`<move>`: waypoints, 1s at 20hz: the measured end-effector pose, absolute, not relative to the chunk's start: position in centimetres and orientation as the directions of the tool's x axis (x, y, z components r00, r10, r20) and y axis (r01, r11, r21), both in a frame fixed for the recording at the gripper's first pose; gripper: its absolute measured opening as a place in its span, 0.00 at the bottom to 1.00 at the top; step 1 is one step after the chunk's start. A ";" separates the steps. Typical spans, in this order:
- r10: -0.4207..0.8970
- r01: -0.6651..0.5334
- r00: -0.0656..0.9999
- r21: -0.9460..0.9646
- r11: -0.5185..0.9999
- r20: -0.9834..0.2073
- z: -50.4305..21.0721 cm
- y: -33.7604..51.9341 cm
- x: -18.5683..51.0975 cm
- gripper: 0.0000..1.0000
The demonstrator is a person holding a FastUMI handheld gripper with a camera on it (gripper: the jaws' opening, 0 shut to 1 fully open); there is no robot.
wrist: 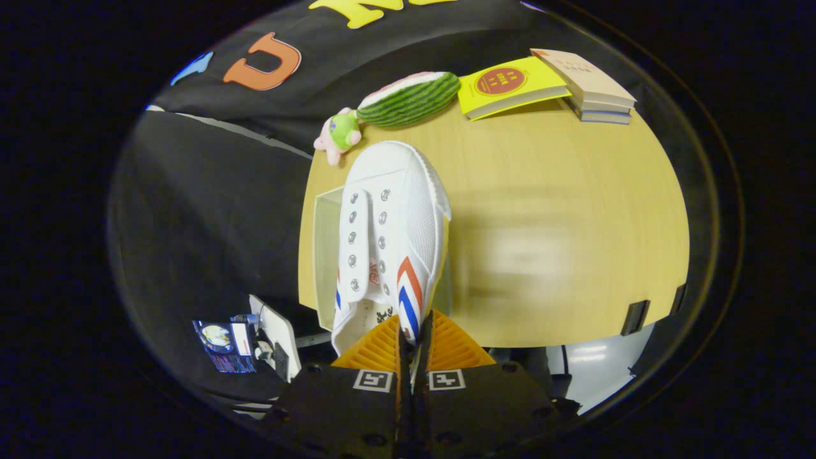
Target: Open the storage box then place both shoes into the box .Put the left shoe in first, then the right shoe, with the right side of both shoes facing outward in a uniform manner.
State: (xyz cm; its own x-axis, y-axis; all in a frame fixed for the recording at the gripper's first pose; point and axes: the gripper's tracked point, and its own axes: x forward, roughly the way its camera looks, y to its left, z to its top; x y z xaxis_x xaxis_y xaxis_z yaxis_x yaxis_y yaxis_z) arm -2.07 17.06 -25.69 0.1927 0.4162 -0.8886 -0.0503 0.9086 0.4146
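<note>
A white canvas shoe (389,236) with red and blue stripes on its side hangs in the air, toe pointing away from me. My gripper (414,341) is shut on the shoe's side wall near the heel opening, both fingers pressing the fabric. Under and behind the shoe lies the clear storage box (326,248), its rim showing left of the shoe at the table's left edge. The shoe hides most of the box, so I cannot tell whether it is open or what is in it.
The wooden table (561,242) stretches right of the shoe. At its far edge lie a watermelon-slice toy (411,99), a small plush toy (339,135), a yellow book (510,86) and a stack of books (596,86). A phone on a stand (275,335) sits below the table's left side.
</note>
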 end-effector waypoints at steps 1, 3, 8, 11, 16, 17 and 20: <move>0.410 -0.047 0.194 0.409 0.911 -0.891 -26.2 18.5 -1.8 0.07; 0.389 -0.044 0.201 0.388 0.920 -0.899 -27.1 20.6 -1.1 0.07; 0.332 0.003 0.201 0.339 0.941 -0.922 -29.8 23.6 -0.4 0.07; 0.295 -0.026 0.212 0.297 0.955 -0.932 -31.1 24.1 -0.2 0.07; 0.265 -0.044 0.296 0.264 0.963 -0.918 -31.7 24.6 1.6 0.69; 0.257 -0.048 0.311 0.255 0.966 -0.915 -31.1 24.4 1.7 0.87; 0.237 -0.049 0.376 0.236 0.970 -0.896 -30.4 23.9 1.8 0.89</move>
